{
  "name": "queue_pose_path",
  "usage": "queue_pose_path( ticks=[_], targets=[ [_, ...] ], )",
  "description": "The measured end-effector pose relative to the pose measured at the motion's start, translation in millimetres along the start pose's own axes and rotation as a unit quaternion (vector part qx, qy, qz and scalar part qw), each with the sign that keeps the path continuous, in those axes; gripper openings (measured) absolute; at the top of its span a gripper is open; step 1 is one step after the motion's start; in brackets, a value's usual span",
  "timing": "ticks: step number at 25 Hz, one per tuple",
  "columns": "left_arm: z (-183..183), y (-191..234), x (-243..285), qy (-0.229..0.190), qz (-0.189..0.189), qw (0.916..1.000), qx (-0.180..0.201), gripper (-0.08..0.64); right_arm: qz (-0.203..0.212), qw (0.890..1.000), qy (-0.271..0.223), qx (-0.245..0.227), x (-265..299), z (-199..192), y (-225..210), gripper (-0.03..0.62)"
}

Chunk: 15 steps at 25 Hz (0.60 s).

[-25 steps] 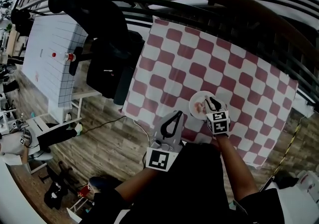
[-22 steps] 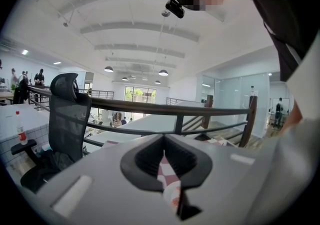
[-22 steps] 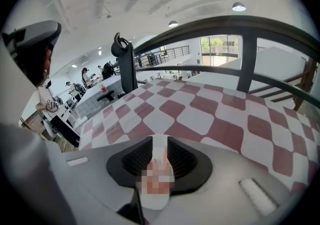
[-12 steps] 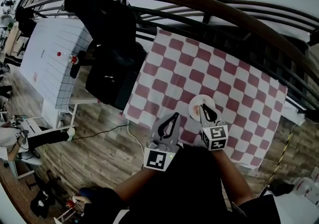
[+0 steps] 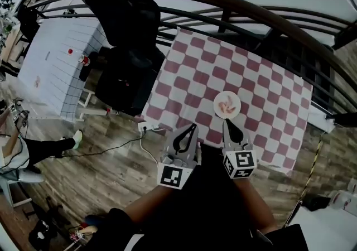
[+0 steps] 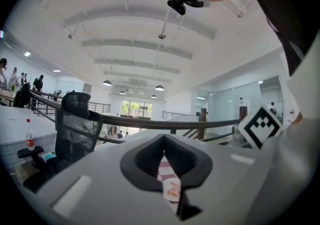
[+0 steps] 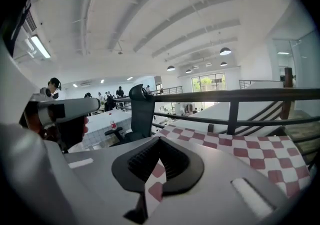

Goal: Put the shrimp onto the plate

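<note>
Left gripper: nearest the person, at the near edge of the table. Its jaws are drawn together to a thin slit and hold nothing.
Right gripper: beside the left one and apart from it. Its jaws are likewise closed to a slit and carry nothing. Its tip lies over the cloth, near the plate but not touching it.
Near edge: the checked cloth ends just under both grippers. Beyond that edge to the left is wooden floor with a cable trailing across it.
Plate: small, white and round, on the cloth just ahead of the right gripper. It also shows through the left gripper's slit.
Shrimp: pinkish pieces lying on the plate, inside its rim.
Open room: bare cloth stretches on every side of the plate, widest toward the far side and the right.
Left side: a black office chair stands against the table's left edge.
Far edge: a dark curved railing runs along the back of the table.
</note>
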State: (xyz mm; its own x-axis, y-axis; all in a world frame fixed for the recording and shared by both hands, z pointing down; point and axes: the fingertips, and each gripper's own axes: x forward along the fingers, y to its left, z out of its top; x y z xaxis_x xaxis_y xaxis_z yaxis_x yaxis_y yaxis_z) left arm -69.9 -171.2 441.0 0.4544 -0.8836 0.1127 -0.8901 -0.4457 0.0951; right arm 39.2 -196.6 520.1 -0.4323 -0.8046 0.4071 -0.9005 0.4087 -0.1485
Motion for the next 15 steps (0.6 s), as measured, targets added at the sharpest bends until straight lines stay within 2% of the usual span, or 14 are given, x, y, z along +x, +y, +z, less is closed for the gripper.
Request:
queue_pose_path(
  ticks=[4, 8, 15],
  targets=[
    [-4.7, -20.1, -30.6, 0.007, -0.027, 0.9996, -0.005, 0.009, -0.022, 0.999, -0.022, 0.023, -47.1, 3.5, 23.1, -0.002],
    [-2.7, -36.5, -55.6, -0.001, -0.048, 0.9988, -0.007, 0.009, -0.032, 0.999, -0.028, 0.025, -80.6, -0.5, 45.3, -0.001],
    [-3.5, -51.1, -86.5, -0.011, -0.047, 0.9988, -0.012, 0.009, -0.027, 0.999, -0.038, 0.003, -112.8, -5.7, 68.4, -0.002]
  ],
)
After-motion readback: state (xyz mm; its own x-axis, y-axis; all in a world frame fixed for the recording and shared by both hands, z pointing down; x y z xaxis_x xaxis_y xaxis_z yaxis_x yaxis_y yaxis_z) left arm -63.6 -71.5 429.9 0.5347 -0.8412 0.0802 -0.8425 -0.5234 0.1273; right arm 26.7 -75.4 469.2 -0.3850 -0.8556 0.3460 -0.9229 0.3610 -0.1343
